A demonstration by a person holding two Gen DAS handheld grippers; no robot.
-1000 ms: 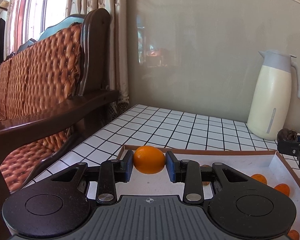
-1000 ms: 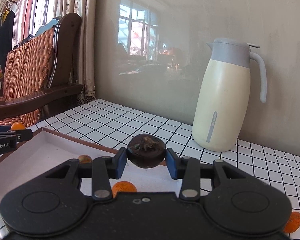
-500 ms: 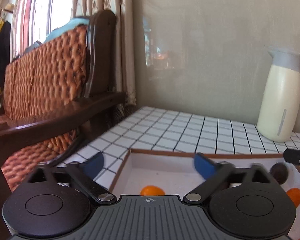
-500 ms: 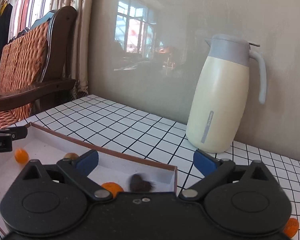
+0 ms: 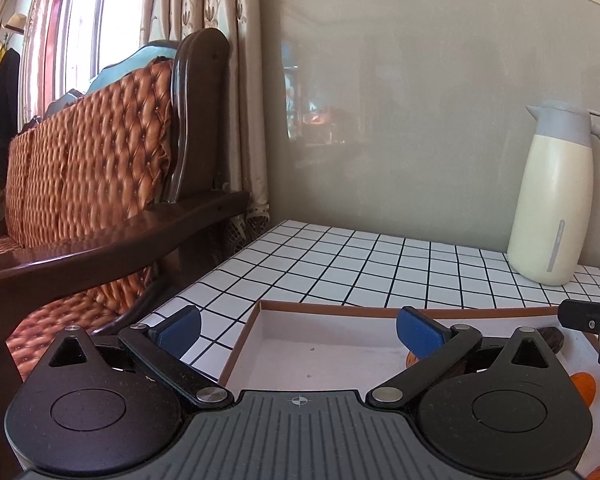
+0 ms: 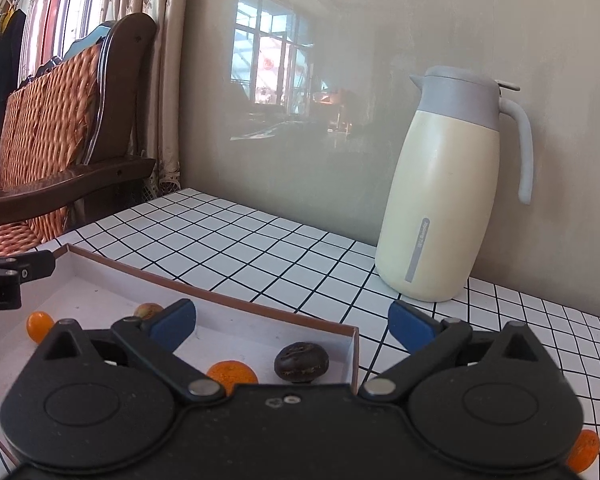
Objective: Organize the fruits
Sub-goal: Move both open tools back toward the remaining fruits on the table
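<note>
A shallow white box with a brown rim point(image 5: 340, 307) point(image 6: 204, 286) lies on the tiled table. My left gripper point(image 5: 300, 330) is open and empty above the box's left end. My right gripper point(image 6: 292, 326) is open and empty above the box's right end. In the right wrist view a dark wrinkled fruit point(image 6: 301, 361) lies in the box's right corner, with an orange point(image 6: 232, 375) beside it, another orange point(image 6: 39, 326) at the left and a brownish fruit point(image 6: 148, 310) behind my left finger. In the left wrist view an orange point(image 5: 584, 388) shows at the right edge.
A cream thermos jug with a grey lid point(image 5: 556, 200) point(image 6: 448, 184) stands by the wall at the back right. One orange point(image 6: 584, 450) lies on the table outside the box, right of it. A wooden sofa with an orange cushion point(image 5: 100, 184) stands left of the table.
Both grippers have opened and pulled back. The left one let go of its orange and the right one let go of the dark fruit; both fruits now lie in the box.
</note>
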